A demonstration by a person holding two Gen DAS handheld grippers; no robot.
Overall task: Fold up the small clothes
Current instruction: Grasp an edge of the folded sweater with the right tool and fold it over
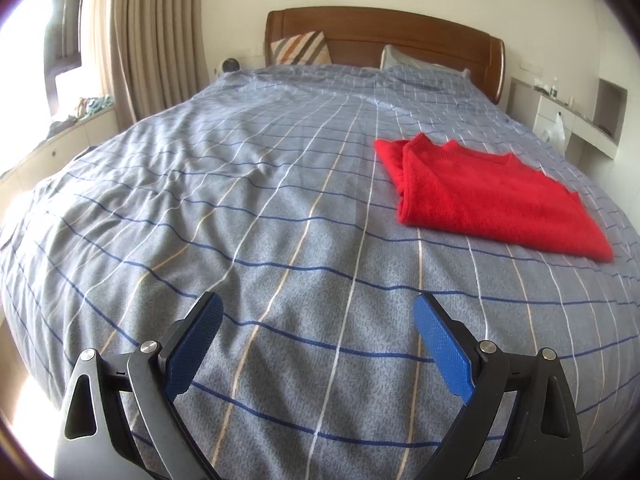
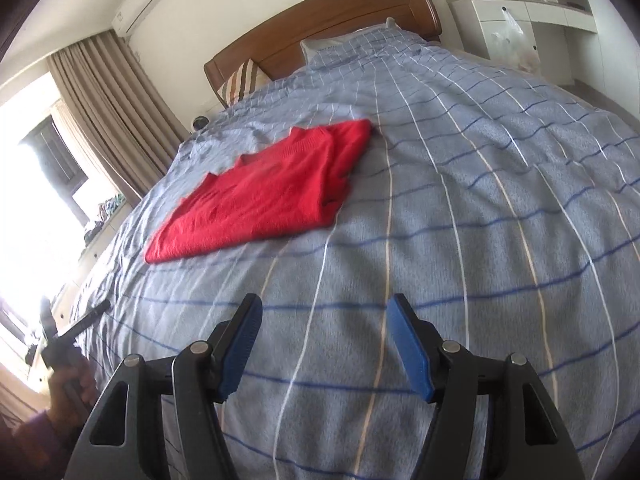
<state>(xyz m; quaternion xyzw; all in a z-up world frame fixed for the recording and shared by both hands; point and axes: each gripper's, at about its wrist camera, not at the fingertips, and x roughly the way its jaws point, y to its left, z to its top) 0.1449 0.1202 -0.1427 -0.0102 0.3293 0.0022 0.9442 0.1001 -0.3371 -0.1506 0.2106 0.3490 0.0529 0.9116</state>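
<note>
A folded red sweater (image 1: 488, 196) lies flat on the grey-blue checked bedspread (image 1: 260, 208), right of the bed's middle in the left wrist view. My left gripper (image 1: 318, 312) hangs over the near part of the bed, well short of the sweater, jaws open and empty. In the right wrist view the red sweater (image 2: 260, 196) lies up and to the left, neckline towards the headboard. My right gripper (image 2: 324, 314) stands open above bare bedspread (image 2: 460, 220), apart from the sweater, nothing between its blue pads. A hand (image 2: 68, 384) holding the other gripper's handle shows at the lower left.
A wooden headboard (image 1: 384, 36) with a striped cushion (image 1: 300, 48) and a pillow (image 1: 416, 62) closes the far end. Curtains (image 1: 152, 40) and a bright window (image 1: 36, 60) stand on the left. White cabinets and shelves (image 2: 516, 28) line the right side.
</note>
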